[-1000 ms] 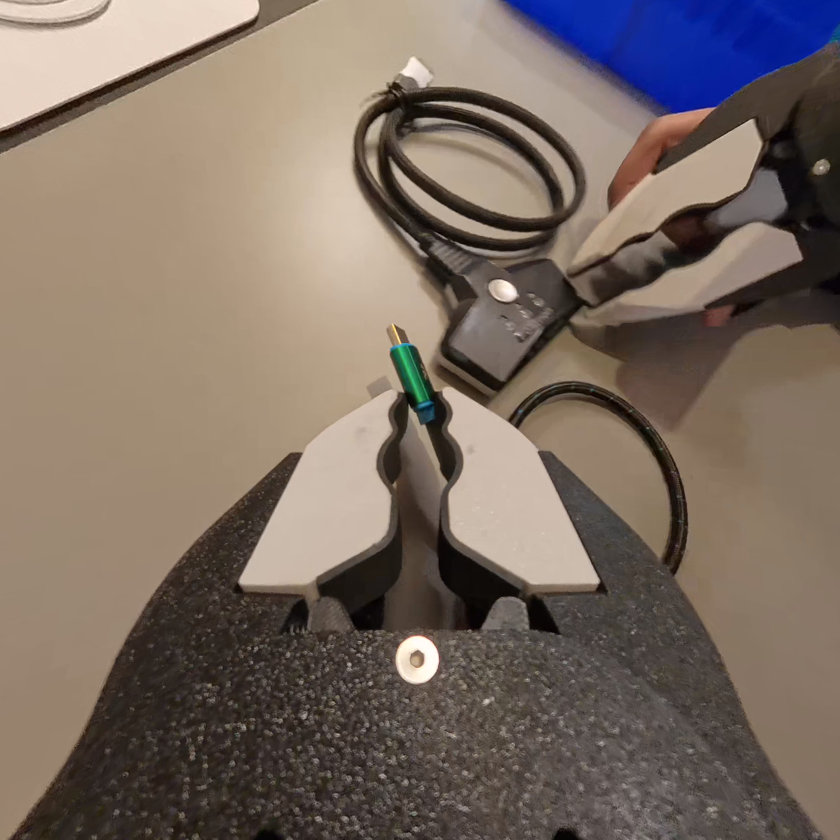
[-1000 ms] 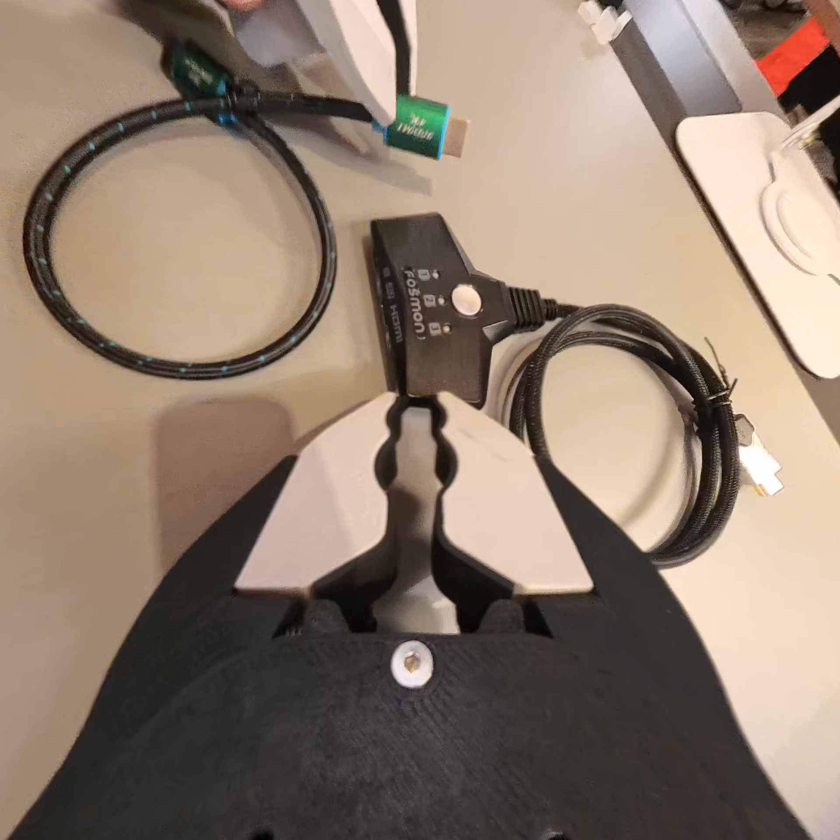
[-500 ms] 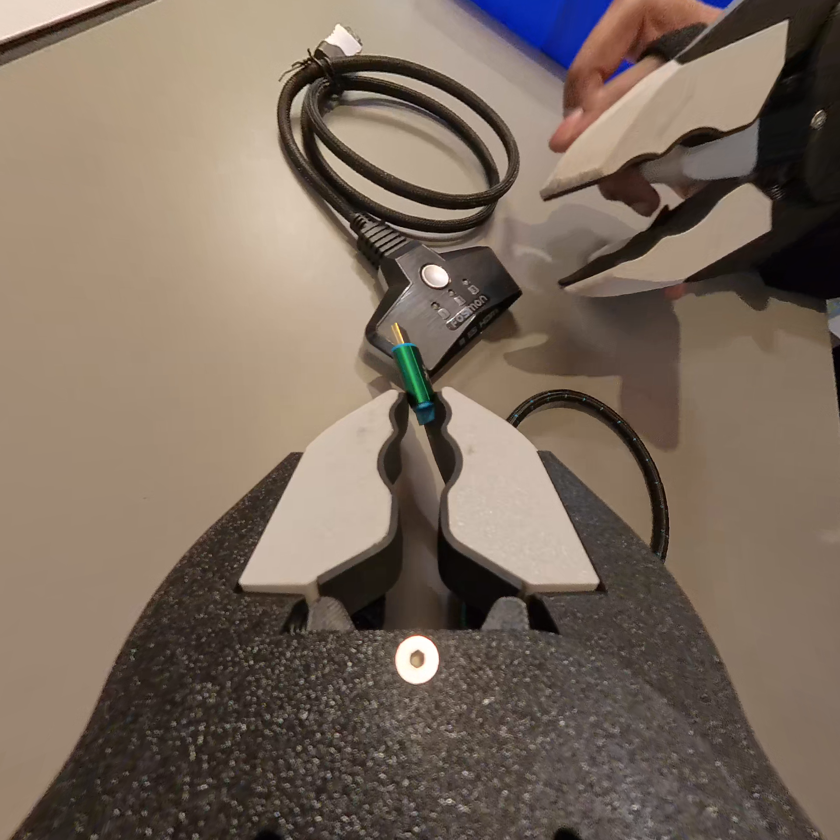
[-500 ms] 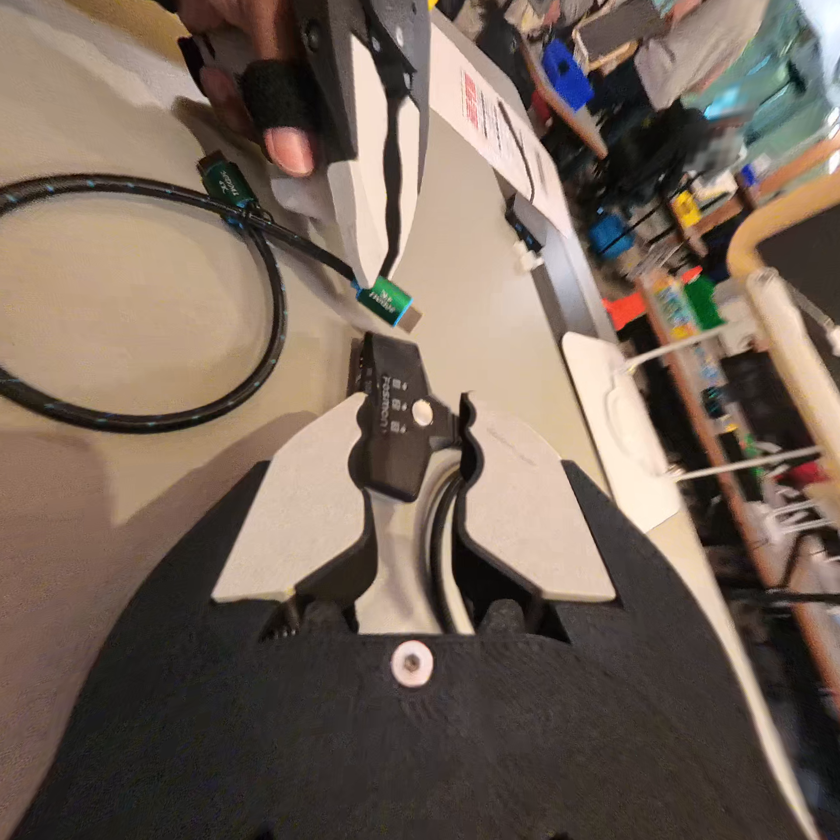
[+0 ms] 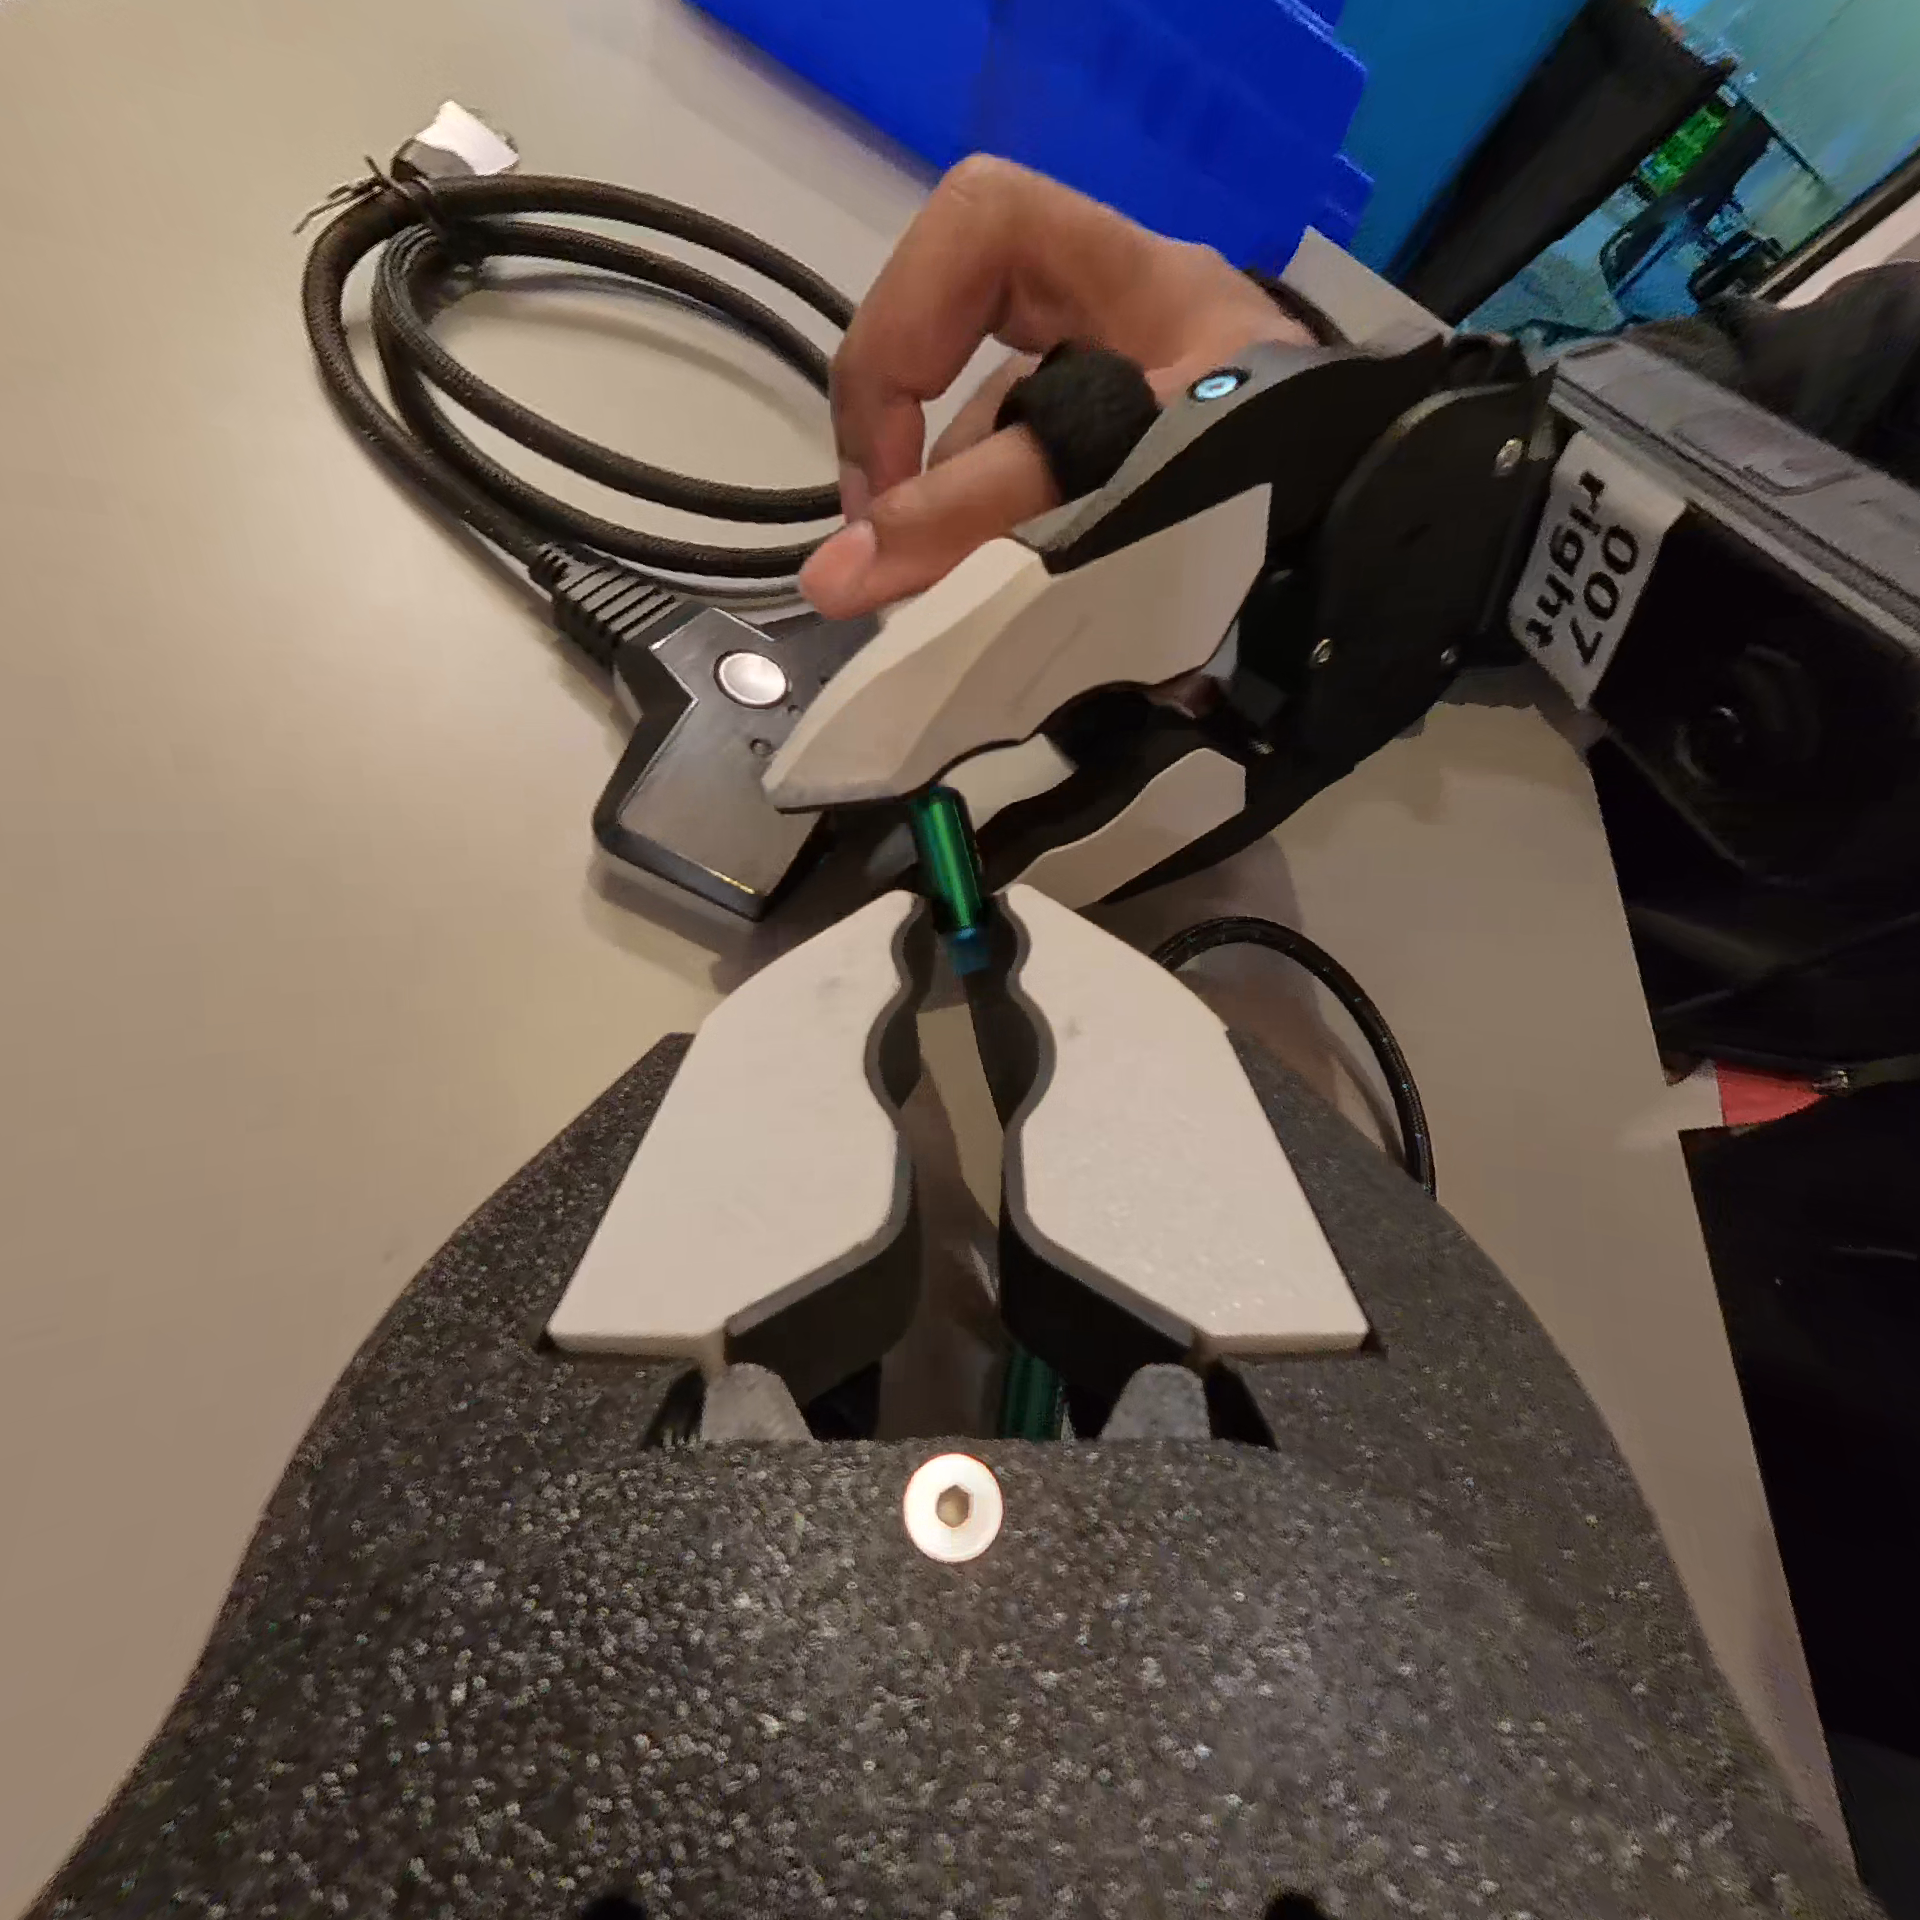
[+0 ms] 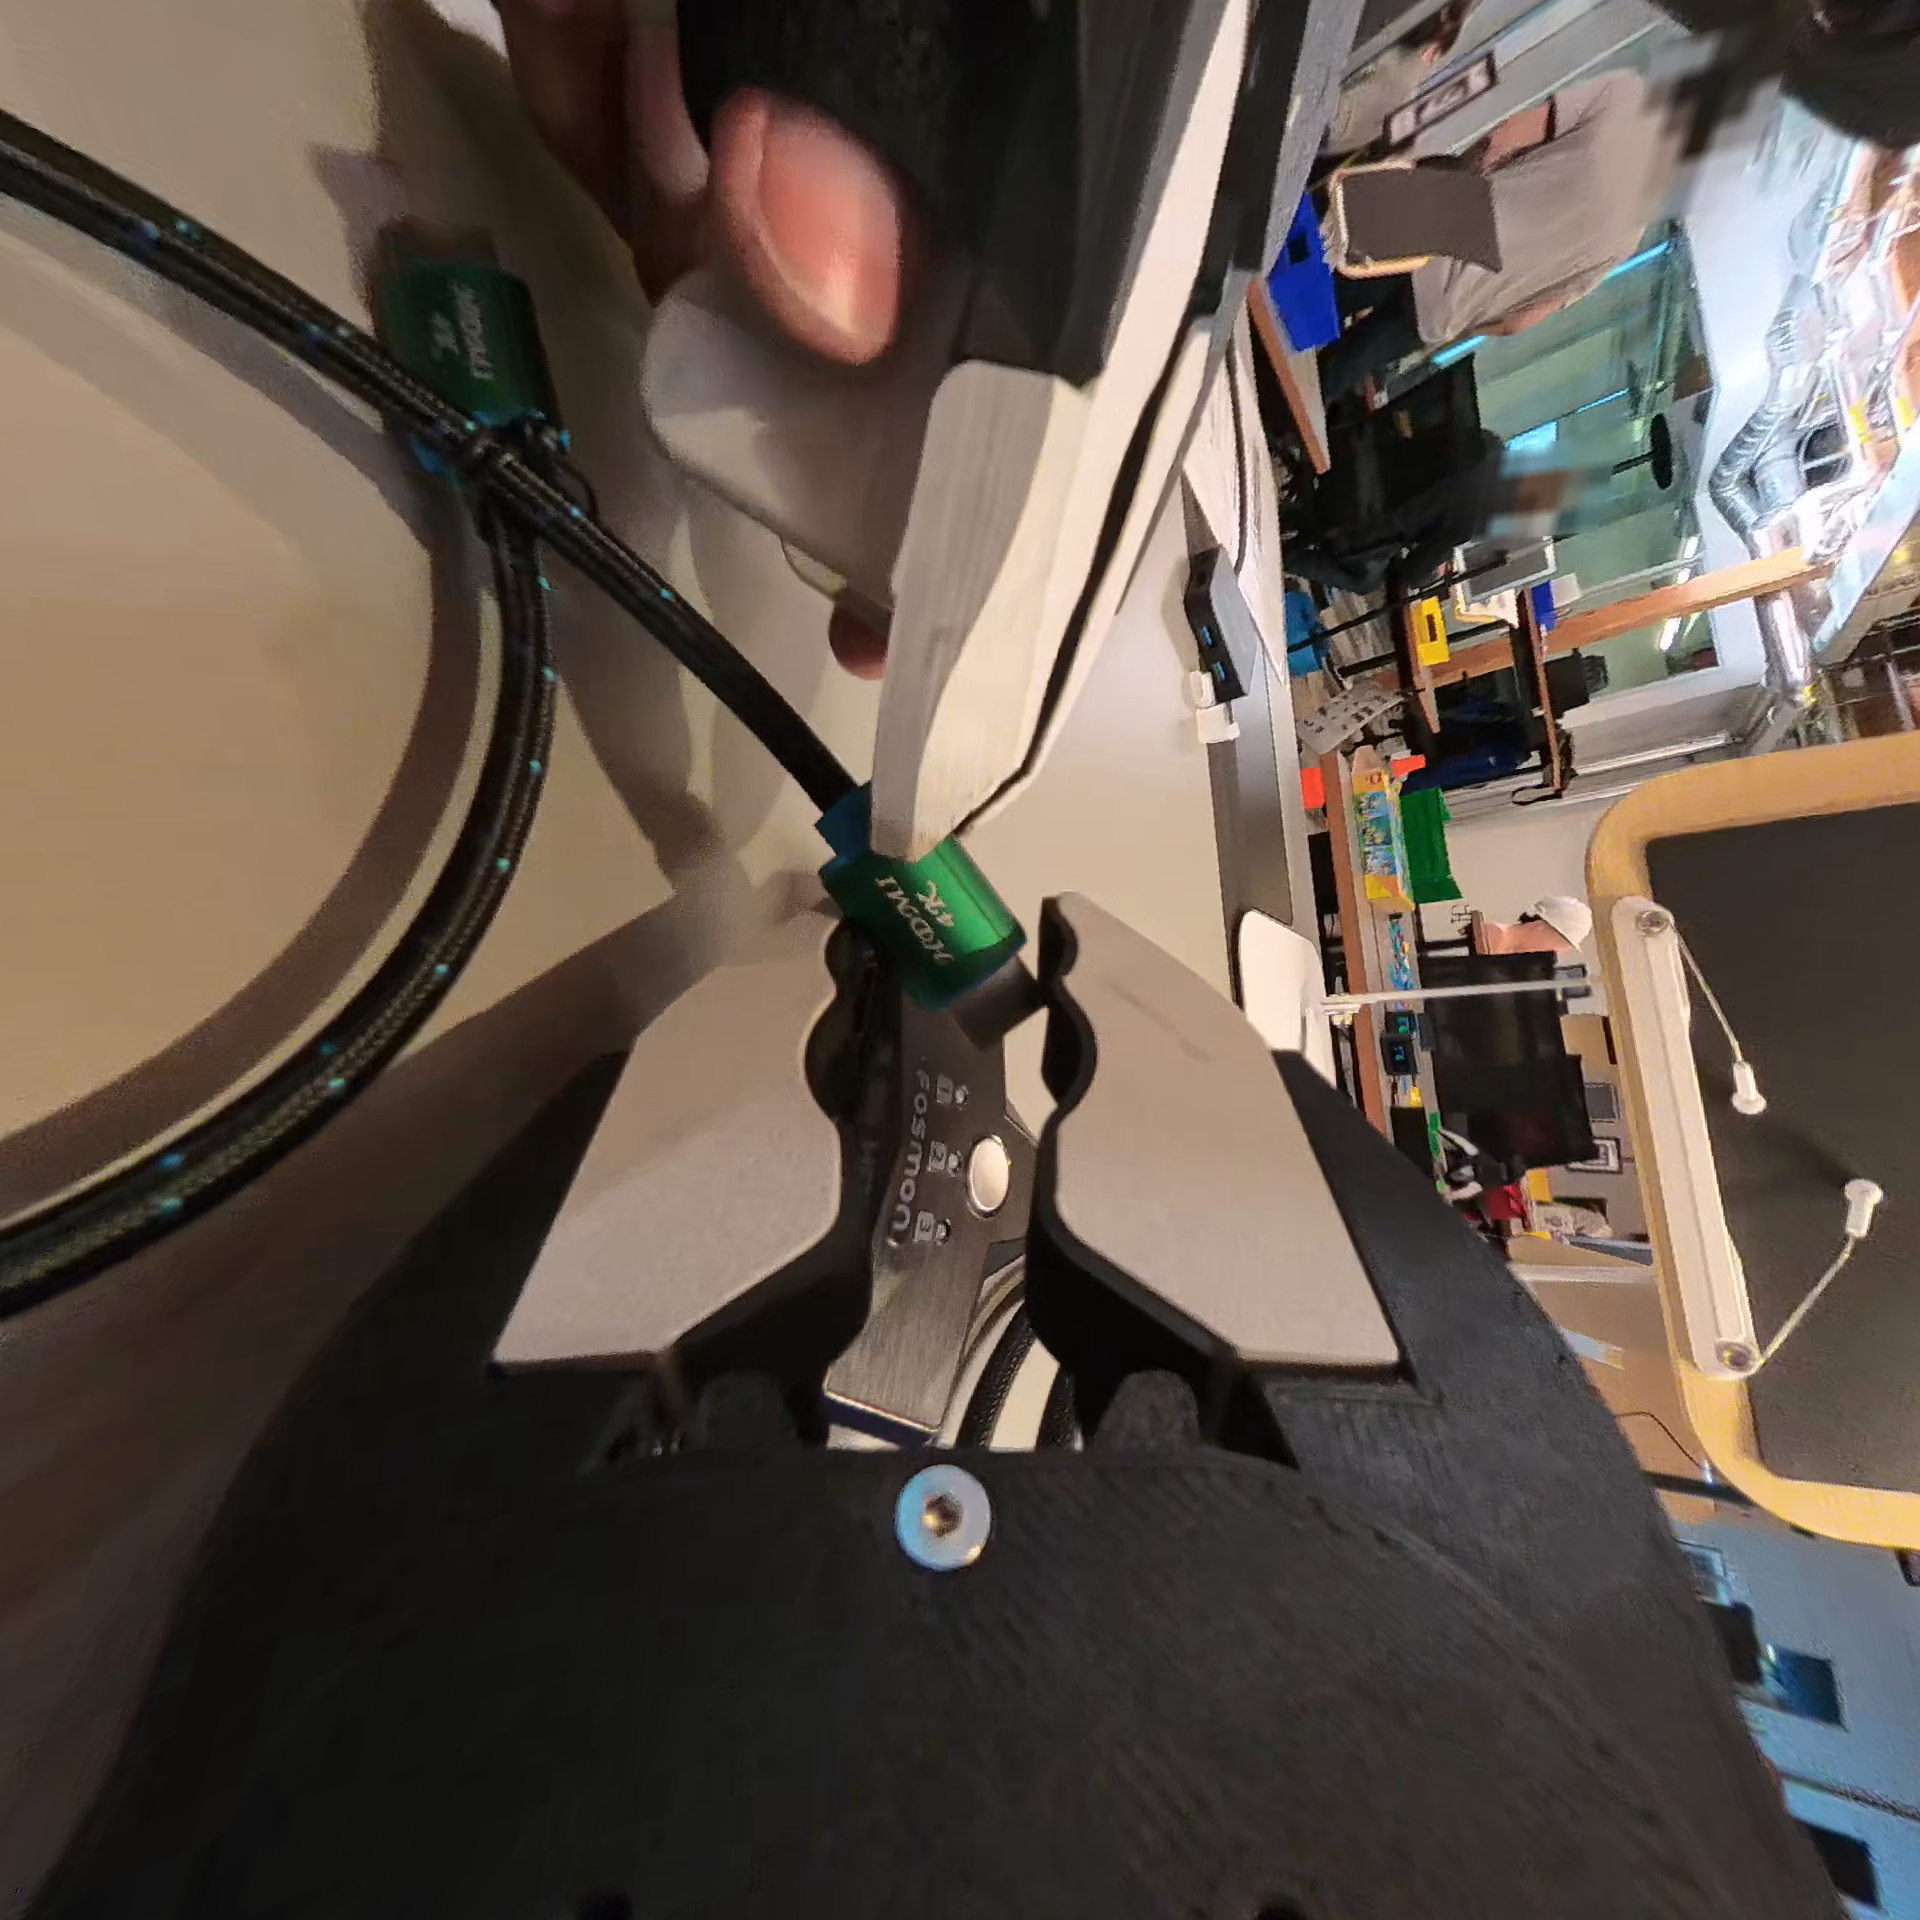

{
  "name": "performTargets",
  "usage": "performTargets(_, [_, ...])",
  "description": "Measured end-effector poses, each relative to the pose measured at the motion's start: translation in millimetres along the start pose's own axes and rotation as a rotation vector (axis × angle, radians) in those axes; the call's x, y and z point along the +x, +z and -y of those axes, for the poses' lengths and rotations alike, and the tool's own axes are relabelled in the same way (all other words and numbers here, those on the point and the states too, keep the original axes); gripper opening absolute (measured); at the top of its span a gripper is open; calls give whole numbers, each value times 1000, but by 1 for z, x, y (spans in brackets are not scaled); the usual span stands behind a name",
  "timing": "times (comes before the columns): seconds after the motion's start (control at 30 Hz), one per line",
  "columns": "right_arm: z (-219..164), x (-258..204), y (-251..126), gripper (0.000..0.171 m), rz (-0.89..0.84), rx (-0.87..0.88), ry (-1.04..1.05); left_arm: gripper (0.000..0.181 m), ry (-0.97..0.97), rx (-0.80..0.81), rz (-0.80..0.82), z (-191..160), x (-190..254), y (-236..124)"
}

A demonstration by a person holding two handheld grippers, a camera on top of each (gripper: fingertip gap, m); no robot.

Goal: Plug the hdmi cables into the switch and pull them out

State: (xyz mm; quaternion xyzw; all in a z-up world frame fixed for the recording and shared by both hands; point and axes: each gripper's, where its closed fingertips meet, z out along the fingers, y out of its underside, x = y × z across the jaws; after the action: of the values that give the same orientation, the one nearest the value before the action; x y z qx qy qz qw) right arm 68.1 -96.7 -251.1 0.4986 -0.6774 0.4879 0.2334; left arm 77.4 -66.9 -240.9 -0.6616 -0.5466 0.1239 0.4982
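Black switch (image 6: 940,1184) sits between the right gripper (image 6: 940,940) fingers, pinched at its sides, on the beige table (image 5: 260,935). Green HDMI plug (image 6: 925,925) is clamped at its rear end in the left gripper (image 5: 961,904), metal tip at the switch's port edge; how far it is seated can't be told. Its braided black cable (image 6: 260,935) loops on the table, second green plug (image 6: 457,343) lying beside the loop. Switch's own coiled cable (image 5: 499,364) lies behind, blue bin (image 5: 1039,94) farther back

a blue bin (image 5: 1091,94) sits on the beige table (image 5: 260,935), cluttered shelves (image 6: 1455,665) beyond.
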Motion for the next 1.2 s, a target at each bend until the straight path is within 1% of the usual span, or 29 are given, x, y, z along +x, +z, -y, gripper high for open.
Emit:
performTargets(0.07, [-3,-2,-3,30,4,9,15,12,10,0,-2,0,2,2])
performTargets(0.13, [-7,-4,-4,29,6,7,34,24,10,-7,17,-1,-1,4])
performTargets(0.23, [-9,-3,-5,29,-7,-8,60,27,18,-36,-4,-6,4,10])
performTargets(0.27, [-10,-2,-5,30,-17,-15,65,27,22,-48,-1,-7,4,13])
performTargets(0.3, [-10,-2,-5,30,-22,-18,66,22,25,-56,10,-8,3,15])
performTargets(0.33, [-10,-2,-5,30,-26,-24,64,14,23,-60,26,-8,1,17])
performTargets(0.43, [-16,0,-6,31,-37,-52,74,12,-20,-55,39,-6,-2,21])
performTargets(0.5, [-23,3,-8,32,-19,-92,130,12,-52,-42,44,-4,-4,21])
performTargets(0.53, [-27,6,-11,32,0,-108,175,12,-62,-42,54,-4,-6,20])
performTargets(0.6, [-36,9,-16,42,65,-147,290,12,-71,-36,70,-4,-10,16])
performTargets(0.7, [-51,2,-25,62,260,-227,515,12,-89,-25,89,-4,-17,10])
performTargets(0.73, [-53,-2,-29,64,328,-236,583,12,-94,-23,92,-4,-18,9])
performTargets(0.77, [-54,-4,-31,65,373,-235,638,12,-98,-24,94,-5,-18,9])
performTargets(0.87, [-63,-7,-33,66,436,-248,745,12,-103,-33,93,-6,-18,9])
performTargets(1.0, [-69,-24,-33,68,522,-293,767,12,-123,-54,107,-10,-21,10])
performTargets(1.1, [-70,-25,-32,67,539,-319,795,12,-152,-66,115,-13,-23,10])
performTargets(1.2, [-71,-23,-29,62,538,-339,815,12,-180,-66,117,-14,-25,9])
